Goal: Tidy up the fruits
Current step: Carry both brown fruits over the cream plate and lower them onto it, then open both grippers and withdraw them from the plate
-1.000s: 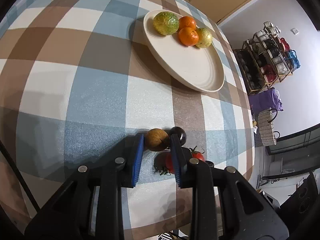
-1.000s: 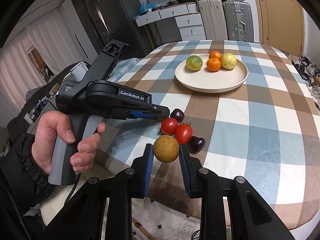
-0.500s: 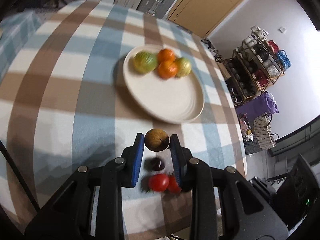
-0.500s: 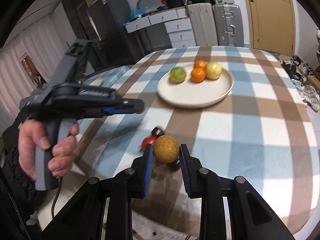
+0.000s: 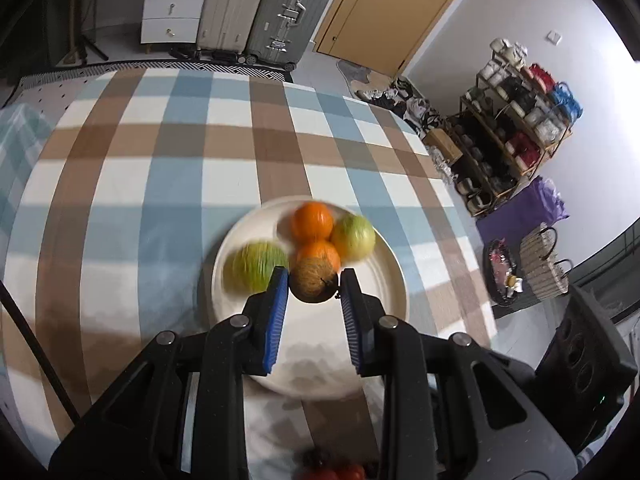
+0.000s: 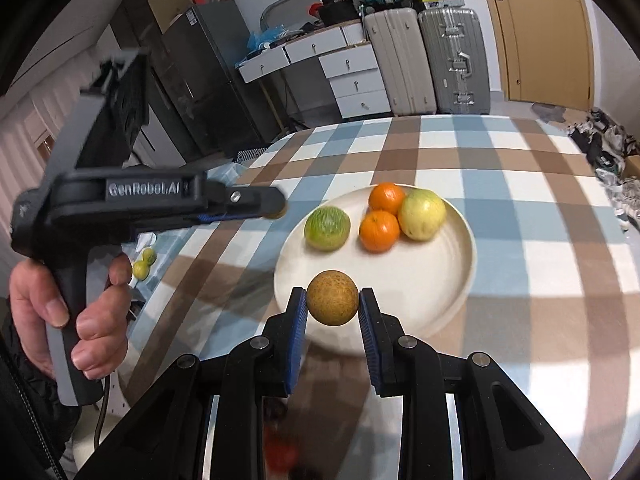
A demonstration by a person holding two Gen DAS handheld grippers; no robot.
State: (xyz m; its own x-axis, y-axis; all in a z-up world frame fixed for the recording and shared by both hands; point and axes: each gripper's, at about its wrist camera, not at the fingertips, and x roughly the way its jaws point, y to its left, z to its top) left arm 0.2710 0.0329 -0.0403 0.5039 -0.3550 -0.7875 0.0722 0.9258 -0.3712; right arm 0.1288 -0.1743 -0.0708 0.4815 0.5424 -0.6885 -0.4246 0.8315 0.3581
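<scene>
Both grippers, left [image 5: 313,286] & right [image 6: 333,300], each clamp a round brown fruit [image 6: 332,297] btwn blue pads above the round cream ceramic plate [image 6: 452,276].

A brown fruit [image 5: 313,279] is clamped between the jaws — beyond them, a plate [image 5: 384,280] with four fruits is seen.
</scene>
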